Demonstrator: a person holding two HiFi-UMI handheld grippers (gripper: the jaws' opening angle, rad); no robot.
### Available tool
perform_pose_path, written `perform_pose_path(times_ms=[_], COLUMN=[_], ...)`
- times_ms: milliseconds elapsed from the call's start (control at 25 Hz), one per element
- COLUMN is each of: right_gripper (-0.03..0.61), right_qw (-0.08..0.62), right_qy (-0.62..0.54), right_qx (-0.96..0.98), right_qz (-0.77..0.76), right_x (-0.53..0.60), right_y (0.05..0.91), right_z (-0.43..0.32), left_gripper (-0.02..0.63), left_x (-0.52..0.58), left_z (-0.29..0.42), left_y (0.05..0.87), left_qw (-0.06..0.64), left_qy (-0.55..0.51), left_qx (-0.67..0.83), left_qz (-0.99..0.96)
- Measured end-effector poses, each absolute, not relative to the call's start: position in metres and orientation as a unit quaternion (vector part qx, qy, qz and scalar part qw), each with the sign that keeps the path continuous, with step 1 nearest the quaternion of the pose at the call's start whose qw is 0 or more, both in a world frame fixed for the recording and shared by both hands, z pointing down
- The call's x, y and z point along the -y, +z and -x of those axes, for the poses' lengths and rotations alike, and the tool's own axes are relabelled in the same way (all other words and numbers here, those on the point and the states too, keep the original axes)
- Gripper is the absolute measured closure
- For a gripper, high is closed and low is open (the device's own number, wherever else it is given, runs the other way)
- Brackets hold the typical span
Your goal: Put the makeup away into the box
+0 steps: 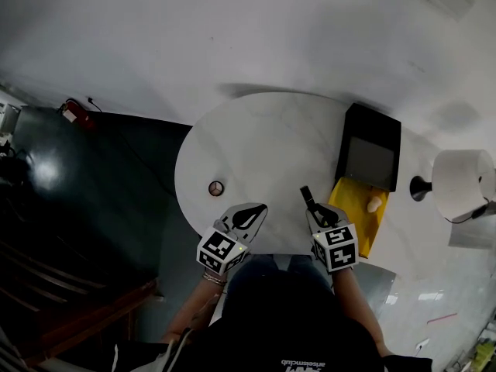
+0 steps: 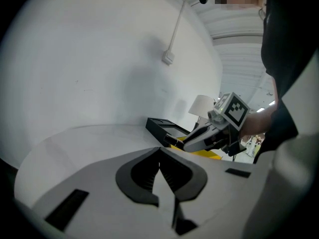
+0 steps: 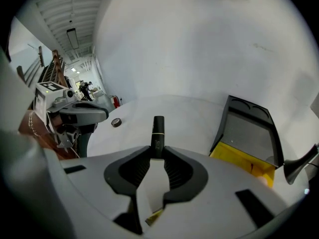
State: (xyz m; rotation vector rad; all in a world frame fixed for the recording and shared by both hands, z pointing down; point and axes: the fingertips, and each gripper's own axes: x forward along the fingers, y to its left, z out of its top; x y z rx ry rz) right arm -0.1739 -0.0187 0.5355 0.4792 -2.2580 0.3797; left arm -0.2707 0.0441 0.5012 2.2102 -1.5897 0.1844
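Right fingers [image 3: 177, 171] pinching tube [image 3: 158, 131], black, gold-banded

It looked like a staged room inside an industrial hall: a round white table [image 1: 256, 153] and shaded lamp [image 1: 461, 181] before bare white walls [image 1: 232, 29], strip lights [image 3: 73, 36] overhead beyond.

Right claw [image 3: 158, 152] clamped on black makeup tube [image 3: 158, 127]; open yellow-lined box [image 3: 235, 156] at right, small round pot [image 3: 115, 122] at left.

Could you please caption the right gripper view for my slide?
Right gripper holds a black makeup tube in its jaws above the white table, open yellow-lined box at right.
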Motion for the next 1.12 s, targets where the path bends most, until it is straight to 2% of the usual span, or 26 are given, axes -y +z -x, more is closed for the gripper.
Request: perform_pose_path(times_ms=[880,1120], right_gripper=[0.477,0.477], right_qw=[0.397,0.435], right_qy=[0.176,0.161], right_qx=[0.881,0.874], right_qz=[-0.185,-0.147], right_x=[0.047,0.044], right_y=[0.548,0.561], right_z=[0.058,0.039], left_gripper=[0.597,0.595], left_x=[0.013,0.024], left_z=[0.167,0.157], left_y=[0.508,0.516], left_qw=[0.220,0.227], left_qy=[0.082,0.086], left_qx=[0.545,0.545], left_qz=[-0.805,-0.803])
